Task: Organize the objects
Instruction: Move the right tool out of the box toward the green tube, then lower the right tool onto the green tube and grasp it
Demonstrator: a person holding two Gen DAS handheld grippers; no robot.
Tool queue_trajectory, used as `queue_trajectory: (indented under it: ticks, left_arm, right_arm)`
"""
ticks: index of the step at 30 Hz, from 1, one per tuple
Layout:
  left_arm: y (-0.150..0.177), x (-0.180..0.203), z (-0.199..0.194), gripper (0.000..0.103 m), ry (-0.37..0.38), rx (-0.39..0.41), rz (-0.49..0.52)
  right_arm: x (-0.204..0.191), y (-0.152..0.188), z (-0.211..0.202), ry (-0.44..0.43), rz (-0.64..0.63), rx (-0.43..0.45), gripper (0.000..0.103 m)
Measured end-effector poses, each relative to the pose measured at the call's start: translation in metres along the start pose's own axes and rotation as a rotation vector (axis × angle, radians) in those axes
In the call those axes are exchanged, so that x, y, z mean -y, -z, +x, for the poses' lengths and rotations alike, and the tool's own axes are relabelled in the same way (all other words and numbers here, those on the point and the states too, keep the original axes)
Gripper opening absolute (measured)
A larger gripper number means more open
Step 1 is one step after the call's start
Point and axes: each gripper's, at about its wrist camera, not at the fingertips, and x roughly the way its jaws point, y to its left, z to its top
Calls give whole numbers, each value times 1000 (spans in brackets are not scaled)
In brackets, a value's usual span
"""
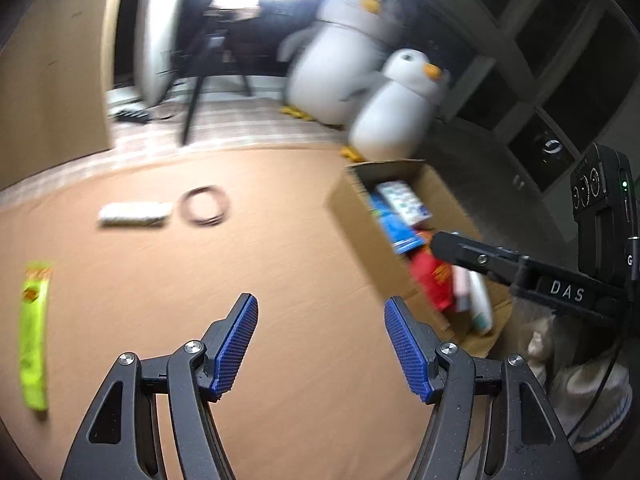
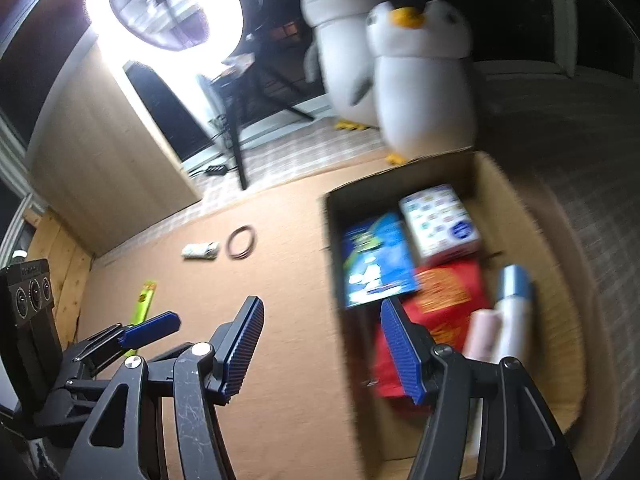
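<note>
a: both tongs look spread to me. the left gripper (image 1: 320, 344) has its blue pads wide apart with only bare brown surface (image 1: 248, 272) between them, nothing held.

b: same for the right gripper (image 2: 322, 350), gaping and empty, hanging over the near left edge of the cardboard box (image 2: 556, 280). its right finger covers part of what's inside.

a: what can you make out in there?

b: a blue booklet (image 2: 376, 264), a white carton with small printed pictures (image 2: 440, 224), a red packet (image 2: 444, 304), a pink tube (image 2: 482, 334) touching a white bottle with a blue cap (image 2: 514, 312). all smeared, no labels readable.

a: outside the box, on the mat: a yellow-green wrapper (image 1: 34, 336) at far left, a whitish packet (image 1: 134, 214), and just beside it a thin dark ring (image 1: 205, 205). too blurred to say what that ring is.

b: two plush penguins (image 2: 424, 80) stand behind the box, and a ring light (image 2: 164, 8) washes out the top.
</note>
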Motion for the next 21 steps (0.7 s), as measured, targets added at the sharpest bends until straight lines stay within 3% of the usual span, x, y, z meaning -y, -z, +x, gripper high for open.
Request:
queue_trajectory:
  ticks: [12,21]
  left_arm:
    - [53,-142,-75,69,-134,15,-159]
    - [78,-226,-86,69,-190,-39,-237]
  right_arm:
    - [-113,24,49,-91,-130,-82,65]
    - [-182,38,102,-172,-140,-200,65]
